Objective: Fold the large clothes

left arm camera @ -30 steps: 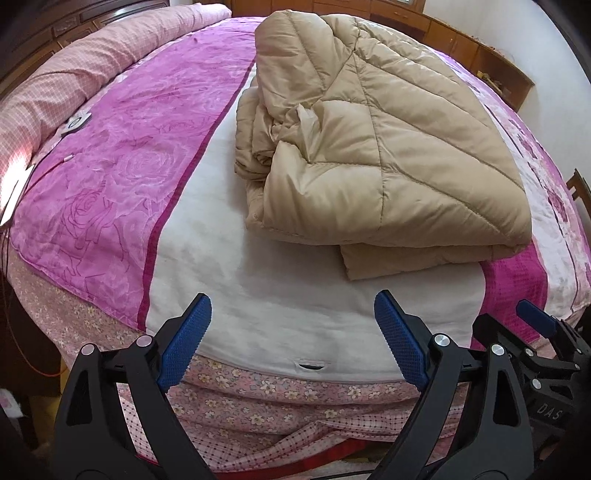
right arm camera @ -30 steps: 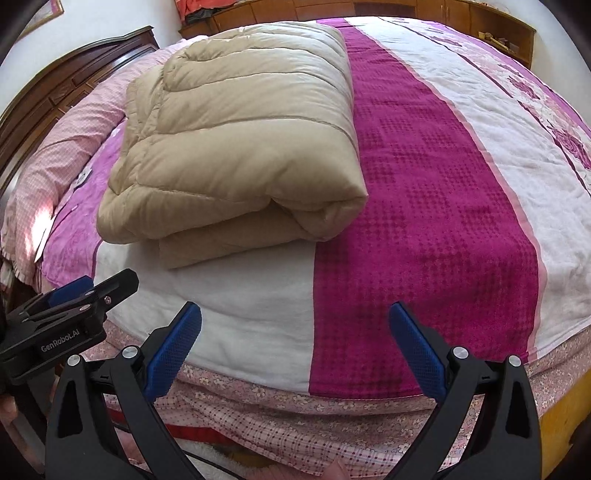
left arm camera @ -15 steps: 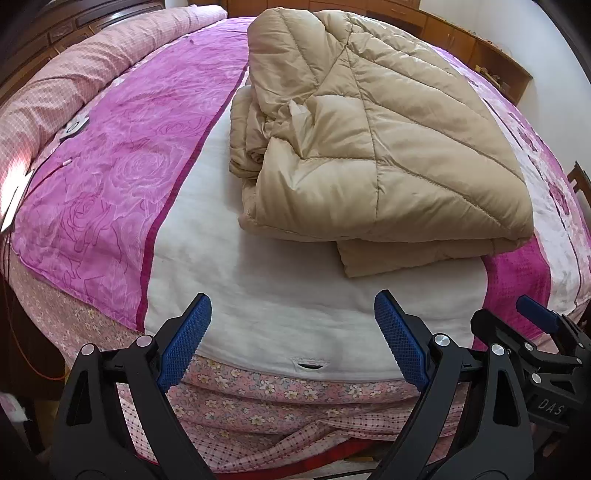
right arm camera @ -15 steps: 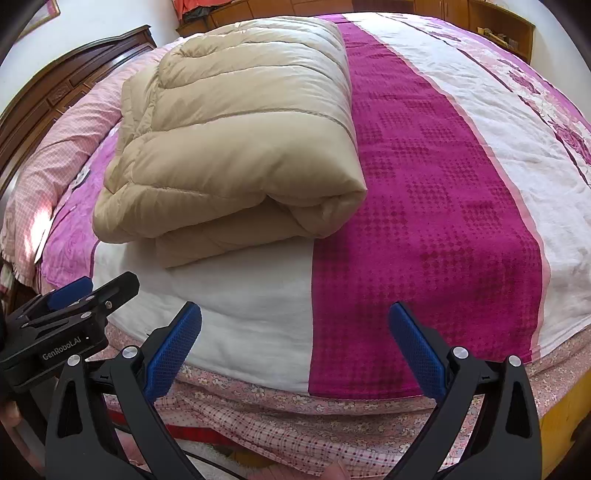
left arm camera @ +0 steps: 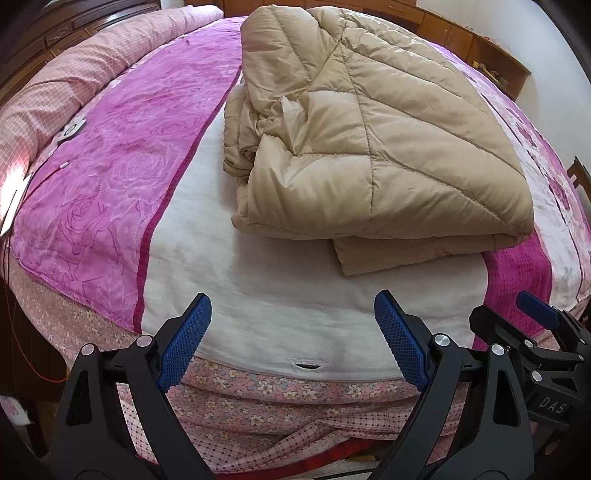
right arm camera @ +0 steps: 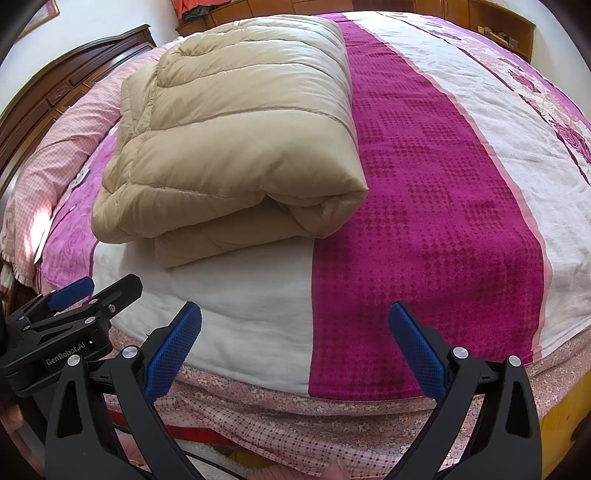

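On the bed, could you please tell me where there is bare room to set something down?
Free: the white strip between the folded beige coat and the bed's near edge, and the magenta band right of the coat. The coat fills the middle.

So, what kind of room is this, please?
Most likely a home bedroom: a made bed with a dark wooden headboard, a folded beige quilted coat lying on it, and wooden cabinets along the wall.

Home bedroom: wide bed point(left arm camera: 258, 295) with pink floral bedspread point(left arm camera: 110, 177), carved dark wood headboard point(right arm camera: 62, 88), wooden cabinets point(right arm camera: 491, 18) along white wall.
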Demonstrator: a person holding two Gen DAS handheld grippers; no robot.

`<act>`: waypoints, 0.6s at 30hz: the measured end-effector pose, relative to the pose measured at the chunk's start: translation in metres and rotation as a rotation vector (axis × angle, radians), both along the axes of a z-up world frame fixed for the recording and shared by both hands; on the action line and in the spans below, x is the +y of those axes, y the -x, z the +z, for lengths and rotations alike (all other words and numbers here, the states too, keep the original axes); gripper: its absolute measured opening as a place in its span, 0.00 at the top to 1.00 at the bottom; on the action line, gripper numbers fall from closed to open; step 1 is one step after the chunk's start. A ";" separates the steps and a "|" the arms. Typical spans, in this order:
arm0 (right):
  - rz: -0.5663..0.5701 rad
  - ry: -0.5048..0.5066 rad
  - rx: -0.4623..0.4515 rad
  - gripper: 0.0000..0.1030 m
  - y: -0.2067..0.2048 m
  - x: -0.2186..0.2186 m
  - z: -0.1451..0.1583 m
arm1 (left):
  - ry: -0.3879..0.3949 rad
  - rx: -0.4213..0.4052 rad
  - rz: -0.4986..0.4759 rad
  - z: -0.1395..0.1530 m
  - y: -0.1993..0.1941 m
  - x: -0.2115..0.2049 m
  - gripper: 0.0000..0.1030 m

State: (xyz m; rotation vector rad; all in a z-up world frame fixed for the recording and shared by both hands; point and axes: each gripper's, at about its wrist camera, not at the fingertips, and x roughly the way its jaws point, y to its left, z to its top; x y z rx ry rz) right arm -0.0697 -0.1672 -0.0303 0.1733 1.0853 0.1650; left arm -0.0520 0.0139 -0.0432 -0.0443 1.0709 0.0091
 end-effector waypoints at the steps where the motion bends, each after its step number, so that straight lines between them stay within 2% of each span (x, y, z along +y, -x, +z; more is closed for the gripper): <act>1: 0.000 0.001 0.000 0.05 0.000 0.000 0.000 | -0.001 0.000 -0.001 0.000 0.000 0.000 0.13; 18: 0.001 0.001 0.000 0.05 0.000 0.000 0.000 | -0.005 0.001 -0.003 0.000 -0.001 -0.003 0.13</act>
